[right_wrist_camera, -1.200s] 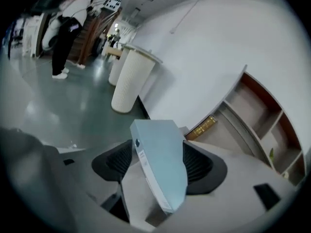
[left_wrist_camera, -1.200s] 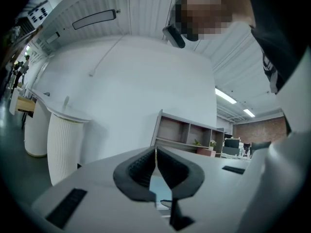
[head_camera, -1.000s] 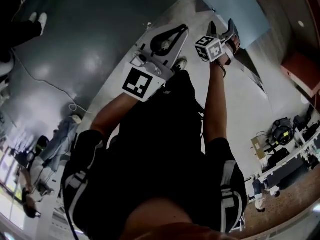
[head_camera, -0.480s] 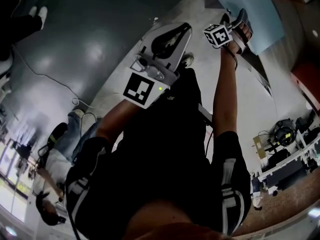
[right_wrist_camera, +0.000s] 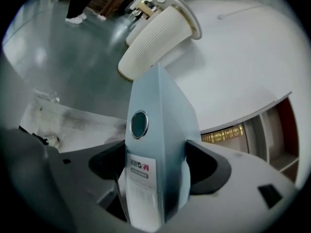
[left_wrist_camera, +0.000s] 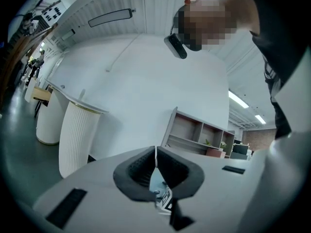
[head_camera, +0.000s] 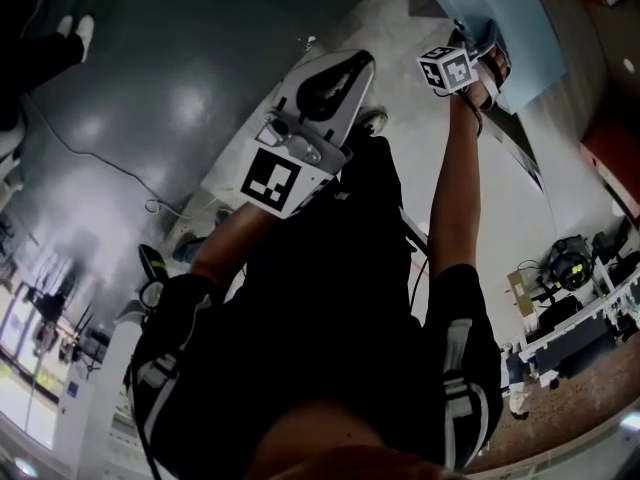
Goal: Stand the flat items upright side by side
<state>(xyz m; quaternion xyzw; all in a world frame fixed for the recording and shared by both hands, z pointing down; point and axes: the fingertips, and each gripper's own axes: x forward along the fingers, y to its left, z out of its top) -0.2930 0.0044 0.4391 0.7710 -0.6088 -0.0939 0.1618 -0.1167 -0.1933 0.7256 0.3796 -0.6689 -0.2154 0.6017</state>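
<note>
A light blue file binder (right_wrist_camera: 160,115) with a round spine hole and a white label stands between the jaws of my right gripper (right_wrist_camera: 158,161). Both pads lie against its sides, and the jaws have just been closing on it. In the head view the binder (head_camera: 510,28) shows as a pale blue sheet at the top right, with the right gripper (head_camera: 482,40) at its near edge beyond the marker cube. My left gripper (head_camera: 360,65) is held out level over the floor, away from the binder. Its jaws (left_wrist_camera: 155,157) are shut with nothing between them.
A white ribbed column (right_wrist_camera: 155,33) stands beyond the binder and also shows in the left gripper view (left_wrist_camera: 77,130). An open shelf unit (left_wrist_camera: 199,135) stands against the white wall. Carts and gear (head_camera: 570,268) crowd the right. Another person's feet (head_camera: 70,28) are far left.
My right hand has moved up and right in the head view, onto the edge of the blue binder. The left gripper has stayed about where it was.
</note>
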